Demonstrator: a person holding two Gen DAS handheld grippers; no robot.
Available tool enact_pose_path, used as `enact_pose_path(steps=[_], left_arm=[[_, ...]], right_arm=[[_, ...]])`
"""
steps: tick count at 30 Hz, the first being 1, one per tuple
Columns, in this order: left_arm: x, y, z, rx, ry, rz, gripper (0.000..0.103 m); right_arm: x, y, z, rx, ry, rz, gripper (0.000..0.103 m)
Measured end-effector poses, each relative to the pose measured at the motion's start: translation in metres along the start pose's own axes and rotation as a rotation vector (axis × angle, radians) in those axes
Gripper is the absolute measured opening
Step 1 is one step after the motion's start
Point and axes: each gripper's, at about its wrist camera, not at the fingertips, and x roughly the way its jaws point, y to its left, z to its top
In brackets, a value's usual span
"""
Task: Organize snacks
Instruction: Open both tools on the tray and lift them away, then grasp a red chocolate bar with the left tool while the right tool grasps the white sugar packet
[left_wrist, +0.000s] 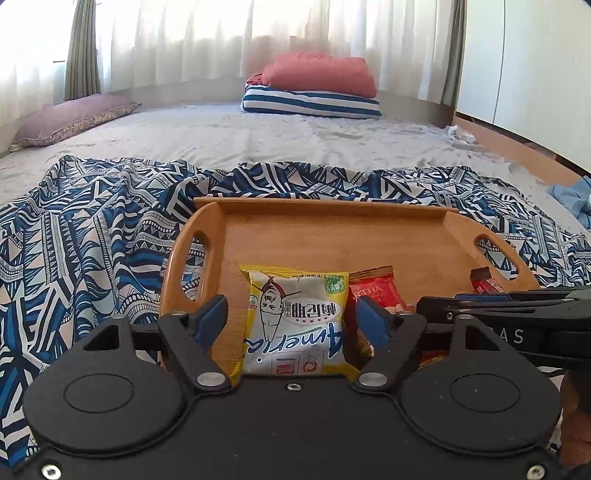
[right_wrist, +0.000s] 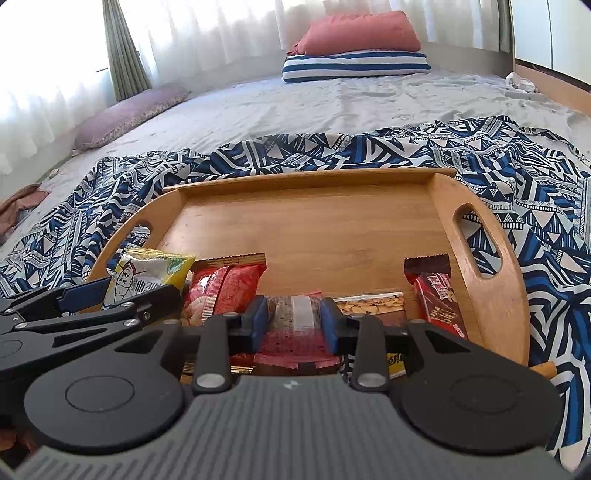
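My left hand-held gripper (left_wrist: 291, 314) stands wide open, its blue pads (left_wrist: 210, 314) on either side of a yellow snack packet (left_wrist: 295, 325) without touching it; the packet lies at the near left of the wooden tray (left_wrist: 332, 236). My right hand-held gripper (right_wrist: 293, 321) is closed on a dark red snack bar (right_wrist: 295, 325), both pads (right_wrist: 328, 325) pressed against its sides. I see beside it a red nut packet (right_wrist: 225, 291), a peanut packet (right_wrist: 373, 306) and a dark red wrapper (right_wrist: 439, 302), all along the tray's near edge. The tray rests on a patterned blue cloth (right_wrist: 517, 166) spread over the bed (right_wrist: 295, 107).
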Motion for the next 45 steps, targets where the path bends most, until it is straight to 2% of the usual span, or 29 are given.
enact_pose_path(steps=[1, 3, 7, 15, 17, 23, 29, 36, 42, 44, 45], left_arm=[[-0.002, 0.000, 0.001, 0.003, -0.004, 0.003, 0.083], [-0.005, 0.000, 0.001, 0.008, -0.011, 0.015, 0.089], [-0.013, 0.001, 0.002, 0.025, -0.014, 0.013, 0.096], [-0.043, -0.001, -0.002, 0.057, -0.043, -0.026, 0.103], [-0.053, -0.001, -0.006, 0.067, -0.058, -0.044, 0.103], [-0.079, -0.004, -0.023, 0.128, -0.076, -0.061, 0.103], [-0.095, -0.001, -0.049, 0.103, -0.036, -0.154, 0.103], [-0.093, -0.006, -0.071, 0.109, 0.009, -0.174, 0.103], [-0.090, -0.011, -0.076, 0.115, 0.018, -0.213, 0.102], [-0.088, -0.014, -0.075, 0.117, 0.013, -0.237, 0.097], [-0.086, -0.017, -0.074, 0.116, 0.013, -0.252, 0.091]], right_arm=[[-0.002, 0.000, 0.000, -0.005, -0.004, 0.000, 0.056], [-0.007, 0.001, 0.001, -0.016, -0.012, -0.007, 0.057], [-0.017, 0.000, 0.000, -0.040, -0.033, -0.026, 0.066], [-0.044, -0.001, -0.008, -0.091, -0.077, -0.051, 0.080], [-0.052, -0.001, -0.011, -0.107, -0.089, -0.053, 0.086], [-0.078, -0.001, -0.028, -0.163, -0.118, -0.053, 0.096], [-0.097, 0.003, -0.052, -0.228, -0.138, -0.068, 0.103], [-0.103, 0.003, -0.077, -0.281, -0.127, -0.099, 0.103], [-0.106, -0.004, -0.093, -0.269, -0.115, -0.111, 0.103], [-0.107, -0.007, -0.098, -0.257, -0.110, -0.115, 0.103], [-0.107, -0.009, -0.100, -0.254, -0.108, -0.115, 0.103]])
